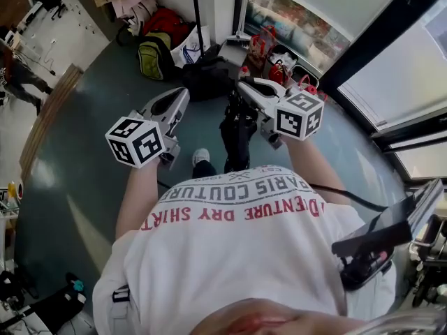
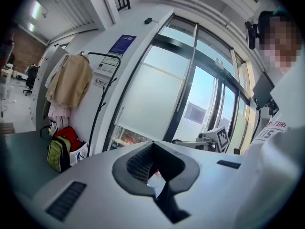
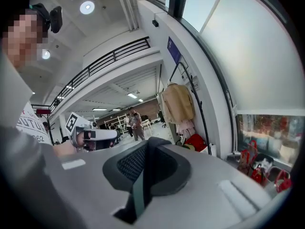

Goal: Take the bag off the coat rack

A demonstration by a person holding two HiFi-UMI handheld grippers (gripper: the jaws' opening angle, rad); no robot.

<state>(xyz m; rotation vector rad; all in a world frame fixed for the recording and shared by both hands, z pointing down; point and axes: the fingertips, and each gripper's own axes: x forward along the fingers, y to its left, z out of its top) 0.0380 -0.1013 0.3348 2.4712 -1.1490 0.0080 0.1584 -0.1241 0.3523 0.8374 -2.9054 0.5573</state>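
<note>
The black coat rack (image 2: 98, 109) stands by the wall with a tan coat (image 2: 71, 80) and pink clothes hanging on it. From above, its pole (image 1: 198, 12) rises ahead of me. At its foot lie a green-and-black backpack (image 1: 155, 58), a red bag (image 1: 167, 23) and a white bag (image 1: 187, 47). I cannot make out a bag hanging on the hooks. My left gripper (image 1: 179, 98) and right gripper (image 1: 244, 86) are held level in front of me, well short of the rack. Both are shut with nothing in them. The rack (image 3: 199, 109) and coat (image 3: 178, 103) also show in the right gripper view.
A black bag (image 1: 209, 75) sits on the floor just ahead of the grippers. Red bags (image 1: 269, 51) line the window sill on the right. Glass windows (image 2: 190, 89) run along that side. People stand far off in the hall (image 3: 135, 124).
</note>
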